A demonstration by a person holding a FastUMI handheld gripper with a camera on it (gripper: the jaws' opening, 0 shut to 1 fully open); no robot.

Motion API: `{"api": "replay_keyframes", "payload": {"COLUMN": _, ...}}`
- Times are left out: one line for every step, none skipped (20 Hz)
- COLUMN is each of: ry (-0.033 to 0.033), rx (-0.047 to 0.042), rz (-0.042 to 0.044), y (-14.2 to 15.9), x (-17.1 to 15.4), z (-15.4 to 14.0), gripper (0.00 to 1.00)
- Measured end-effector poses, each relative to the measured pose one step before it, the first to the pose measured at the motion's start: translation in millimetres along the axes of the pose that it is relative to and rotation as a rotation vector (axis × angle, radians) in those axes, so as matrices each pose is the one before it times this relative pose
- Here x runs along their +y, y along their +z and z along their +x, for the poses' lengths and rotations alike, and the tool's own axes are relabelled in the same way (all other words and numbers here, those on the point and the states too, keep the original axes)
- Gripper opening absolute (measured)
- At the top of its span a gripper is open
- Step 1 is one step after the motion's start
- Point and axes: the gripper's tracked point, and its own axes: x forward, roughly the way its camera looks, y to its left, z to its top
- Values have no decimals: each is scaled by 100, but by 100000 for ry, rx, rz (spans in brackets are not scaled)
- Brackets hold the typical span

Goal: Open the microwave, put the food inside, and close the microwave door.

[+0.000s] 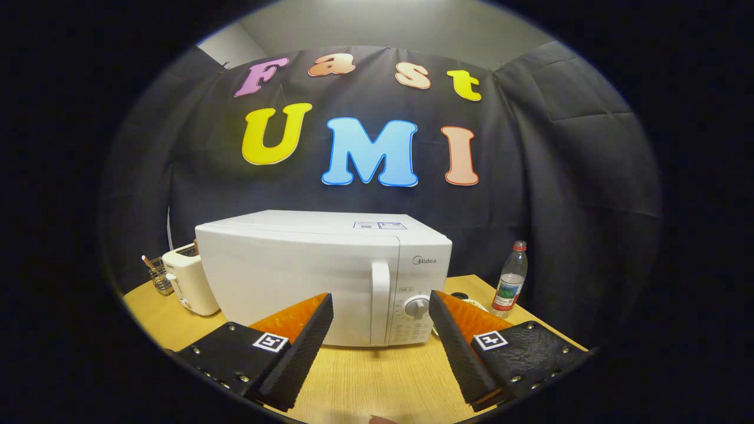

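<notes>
Tongs (381, 299): fingers spread wide, gripping nothing, poised over the wooden table (365, 377). Microwave (321, 274): white, door closed, standing on the table just beyond the fingers; vertical door handle (380, 303) and round dial (417, 307) seen between the fingertips. Toaster (187, 280): white, beside the microwave, with a wire basket (159, 277) next to it. Water bottle (510, 280): upright, on the microwave's other side

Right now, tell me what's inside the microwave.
Cannot tell: the microwave door is closed and opaque, hiding the inside. A sticker lies on top. The gripper fingers are open, short of the handle.
</notes>
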Motion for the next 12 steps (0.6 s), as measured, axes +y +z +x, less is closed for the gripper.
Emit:
{"api": "replay_keyframes", "payload": {"ry": 151, "rx": 923, "rz": 970, "y": -320, "x": -350, "z": 915, "gripper": 99}}
{"api": "replay_keyframes", "payload": {"ry": 430, "rx": 1301, "rz": 1929, "y": -338, "x": -119, "z": 1114, "gripper": 99}}
{"api": "replay_keyframes", "payload": {"ry": 1362, "rx": 1356, "rz": 1938, "y": -584, "x": 40, "z": 1126, "gripper": 99}}
{"api": "replay_keyframes", "payload": {"ry": 734, "rx": 2660, "rz": 1527, "y": -624, "x": 14, "z": 964, "gripper": 99}}
{"api": "replay_keyframes", "payload": {"ry": 1391, "rx": 1744, "rz": 1373, "y": -488, "x": 101, "z": 873, "gripper": 98}}
{"api": "replay_keyframes", "payload": {"ry": 578, "rx": 1208, "rz": 532, "y": -405, "x": -11, "z": 775, "gripper": 96}}
{"api": "replay_keyframes", "payload": {"ry": 7, "rx": 900, "rz": 11, "y": -339, "x": -69, "z": 751, "gripper": 88}}
{"api": "replay_keyframes", "payload": {"ry": 1206, "rx": 720, "rz": -508, "y": -221, "x": 338, "z": 688, "gripper": 83}}
{"api": "replay_keyframes", "payload": {"ry": -590, "rx": 1935, "rz": -1311, "y": -642, "x": 72, "z": 749, "gripper": 83}}
{"api": "replay_keyframes", "payload": {"ry": -1150, "rx": 1506, "rz": -1086, "y": -375, "x": -153, "z": 395, "gripper": 79}}
{"api": "replay_keyframes", "payload": {"ry": -384, "rx": 220, "rz": -26, "y": -109, "x": 25, "z": 174, "gripper": 71}}
{"api": "replay_keyframes", "payload": {"ry": 1215, "rx": -777, "rz": 707, "y": 122, "x": 408, "z": 108, "gripper": 60}}
